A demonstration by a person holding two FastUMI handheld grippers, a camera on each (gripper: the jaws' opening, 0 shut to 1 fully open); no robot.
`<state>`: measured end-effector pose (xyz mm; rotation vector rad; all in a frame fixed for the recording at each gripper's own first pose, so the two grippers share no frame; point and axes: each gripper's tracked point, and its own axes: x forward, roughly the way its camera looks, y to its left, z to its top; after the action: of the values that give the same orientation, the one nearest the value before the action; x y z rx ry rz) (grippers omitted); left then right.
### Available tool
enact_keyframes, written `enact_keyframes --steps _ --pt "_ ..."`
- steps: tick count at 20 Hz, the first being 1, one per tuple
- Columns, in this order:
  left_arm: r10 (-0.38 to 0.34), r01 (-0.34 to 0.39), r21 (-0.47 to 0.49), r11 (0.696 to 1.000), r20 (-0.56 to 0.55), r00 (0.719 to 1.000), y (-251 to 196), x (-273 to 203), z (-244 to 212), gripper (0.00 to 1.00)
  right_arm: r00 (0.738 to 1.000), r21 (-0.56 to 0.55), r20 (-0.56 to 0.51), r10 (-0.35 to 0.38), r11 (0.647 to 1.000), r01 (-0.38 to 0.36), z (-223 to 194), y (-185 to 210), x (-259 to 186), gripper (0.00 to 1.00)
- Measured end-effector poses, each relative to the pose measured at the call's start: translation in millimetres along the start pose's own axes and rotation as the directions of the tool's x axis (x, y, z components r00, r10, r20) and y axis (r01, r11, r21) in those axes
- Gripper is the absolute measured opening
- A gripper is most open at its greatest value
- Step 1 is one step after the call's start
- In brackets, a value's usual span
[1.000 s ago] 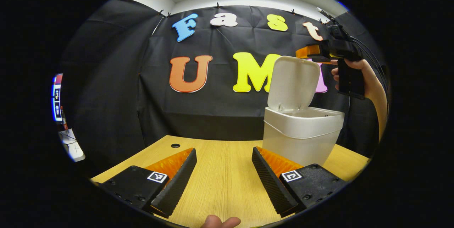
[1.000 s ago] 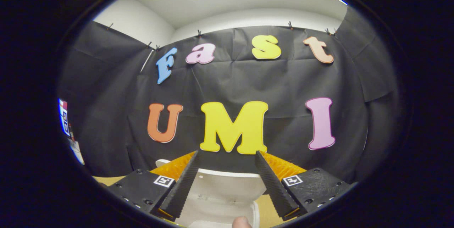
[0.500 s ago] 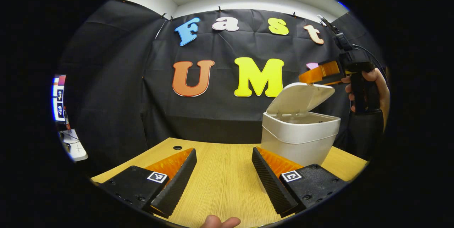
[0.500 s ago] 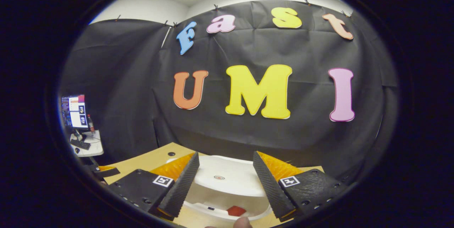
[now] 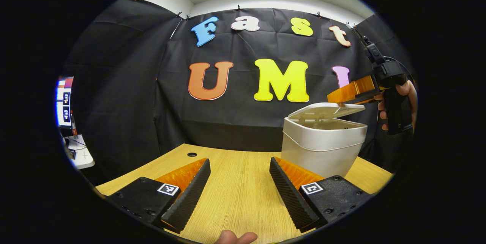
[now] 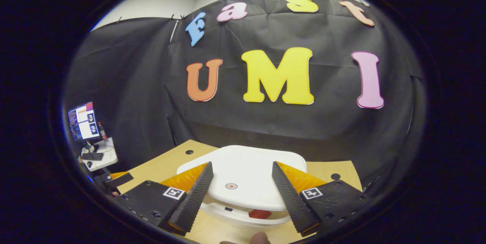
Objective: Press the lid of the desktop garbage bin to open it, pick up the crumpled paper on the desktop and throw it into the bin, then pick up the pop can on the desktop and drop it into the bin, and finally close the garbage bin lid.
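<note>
Booth: black cloth wall behind a pale wood-grain desktop (image 5: 235, 187); a small side table with a monitor stands off at the left edge.

Left gripper view, own claw: left gripper (image 5: 240, 189) is released, fingers spread wide, nothing between them. It hangs low over bare desktop, well apart from the bin, probably parked there to keep out of the other hand's way.

Left gripper view, bin: white plastic desktop garbage bin (image 5: 322, 145) stands on the far right of the desktop. Its white hinged lid (image 5: 326, 110) is tilted, nearly down, with a narrow gap left at the front.

Left gripper view, other hand: right gripper (image 5: 351, 93) is held by a hand (image 5: 396, 101) just above the lid's raised edge, placed to push it down. Actual contact is too fine to tell.

Right gripper view, own claw: fingers are released and wide, straddling the lid (image 6: 243, 179) from above, gripping nothing.

Right gripper view, contents: something red (image 6: 260, 213) shows through the gap under the lid, probably the pop can; the crumpled paper is hidden.

Stage: closing the lid, by my reading the last step.
</note>
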<state>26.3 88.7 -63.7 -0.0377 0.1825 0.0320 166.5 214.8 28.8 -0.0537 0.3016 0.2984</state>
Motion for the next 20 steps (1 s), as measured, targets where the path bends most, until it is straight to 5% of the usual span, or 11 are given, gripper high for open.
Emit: enact_keyframes --steps 12,20 --pt "-0.051 0.052 0.019 0.998 -0.019 0.998 -30 9 -13 1.00 0.999 0.006 -0.047 -0.001 1.000 0.002 -32 -6 0 0.97" --pt "-0.056 0.057 0.024 0.998 -0.021 0.998 -36 13 -23 1.00 0.999 -0.017 0.010 -0.031 0.999 0.031 -39 -6 -1 0.99"
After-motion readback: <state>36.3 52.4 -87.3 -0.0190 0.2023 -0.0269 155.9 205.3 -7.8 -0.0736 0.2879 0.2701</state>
